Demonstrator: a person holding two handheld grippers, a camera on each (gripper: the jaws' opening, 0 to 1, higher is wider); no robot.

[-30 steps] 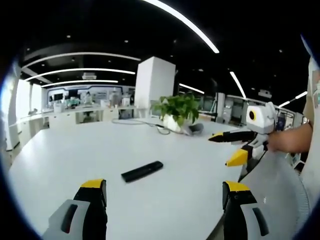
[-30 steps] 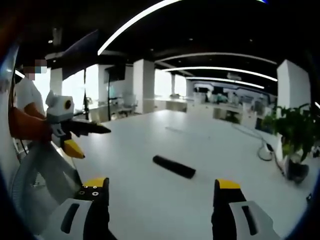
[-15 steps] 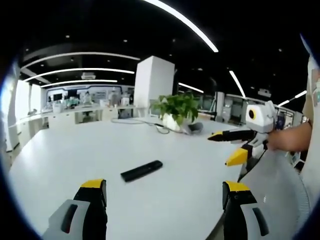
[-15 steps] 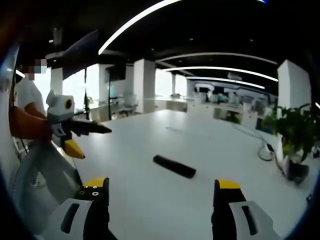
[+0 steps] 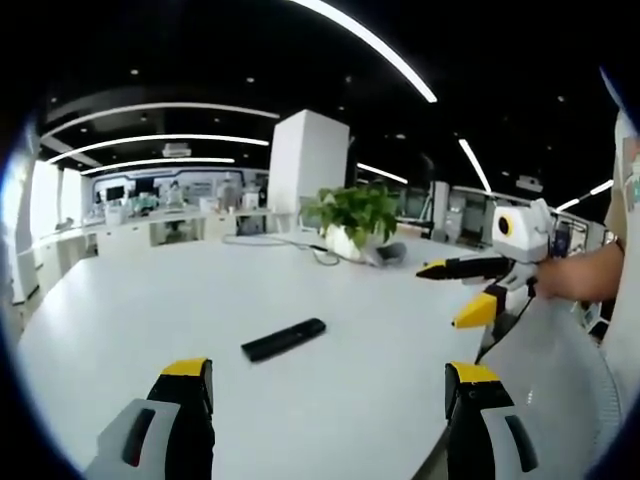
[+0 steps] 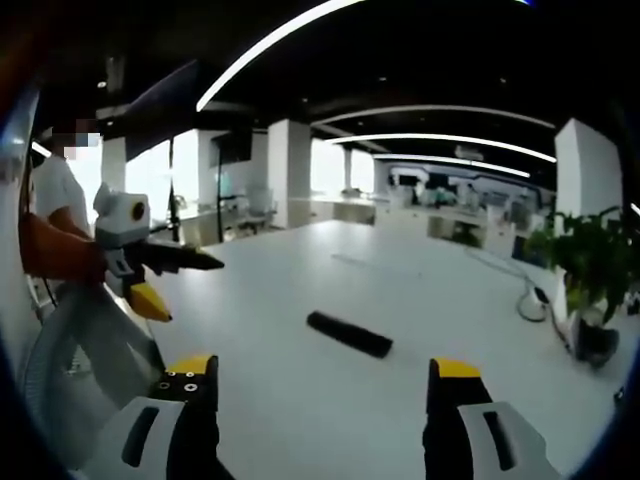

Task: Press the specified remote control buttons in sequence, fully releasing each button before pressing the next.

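Currently I log one black remote control (image 5: 284, 341) lying flat mid-table (image 5: 120, 310), well beyond my left gripper (image 5: 330, 400), jaws apart, empty. Right gripper (image 6: 325, 400): jaws likewise apart, remote ahead; potted plant (image 5: 357, 222) far side.

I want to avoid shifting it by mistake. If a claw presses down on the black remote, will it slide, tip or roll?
The remote control lies flat and alone on the smooth white table, so it may slide under an off-centre push. Its long, low shape makes tipping unlikely. In the right gripper view it looks somewhat rounded, so a slight roll is possible.
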